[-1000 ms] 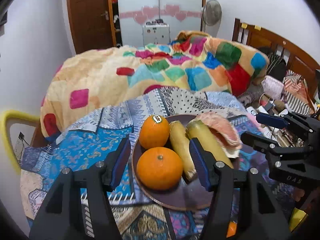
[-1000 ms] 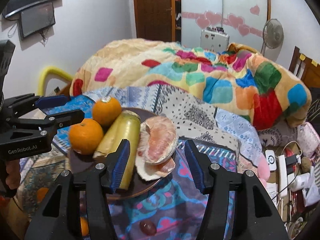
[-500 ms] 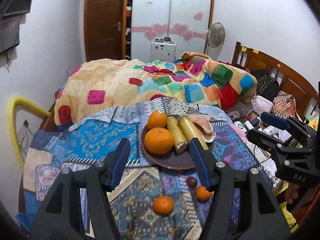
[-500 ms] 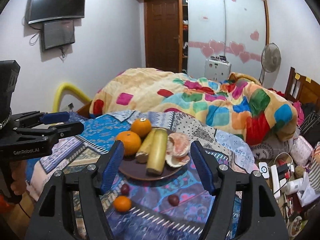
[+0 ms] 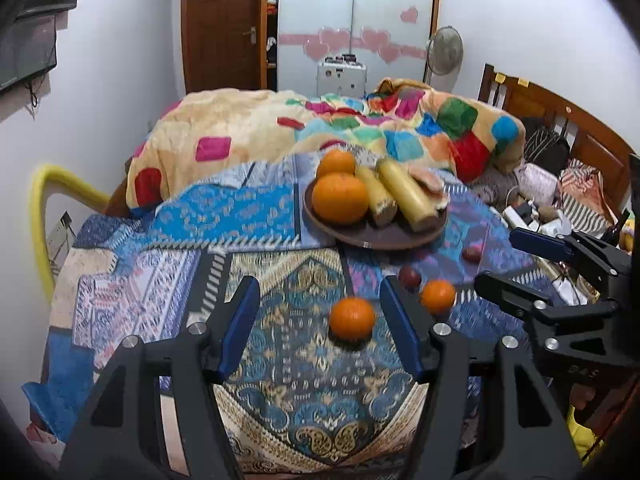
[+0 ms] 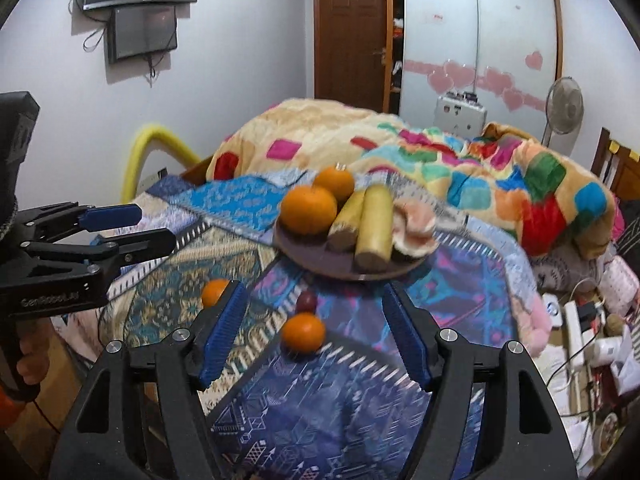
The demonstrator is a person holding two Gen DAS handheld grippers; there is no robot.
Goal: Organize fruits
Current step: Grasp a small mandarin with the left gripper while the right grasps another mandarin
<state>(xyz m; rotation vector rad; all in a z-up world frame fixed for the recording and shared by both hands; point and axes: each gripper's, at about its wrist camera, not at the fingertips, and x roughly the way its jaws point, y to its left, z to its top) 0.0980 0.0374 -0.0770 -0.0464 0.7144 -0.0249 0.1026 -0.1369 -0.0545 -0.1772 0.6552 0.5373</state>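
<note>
A brown plate (image 5: 400, 238) (image 6: 320, 266) holds two oranges (image 5: 339, 198) (image 6: 308, 210), two yellow bananas (image 5: 404, 194) (image 6: 374, 226) and a peeled pomelo piece (image 5: 430, 182) (image 6: 416, 224). Loose on the patterned cloth lie a small orange (image 5: 352, 317) (image 6: 214, 292), another small orange (image 5: 438, 296) (image 6: 303, 332) and dark red fruits (image 5: 410, 276) (image 6: 306, 301). My left gripper (image 5: 320, 328) is open and empty, the first small orange between its fingertips' line. My right gripper (image 6: 316, 334) is open and empty around the second small orange.
The table is covered by a blue patterned cloth (image 5: 224, 216). Behind it is a bed with a colourful quilt (image 5: 280, 132). A yellow tube (image 5: 38, 208) stands at the left. Cables and clutter (image 6: 580, 320) lie on the floor to the right.
Both grippers have pulled back and up from the plate. The loose oranges and dark fruits in front of the plate have come into view between the fingers. Both stay open.
</note>
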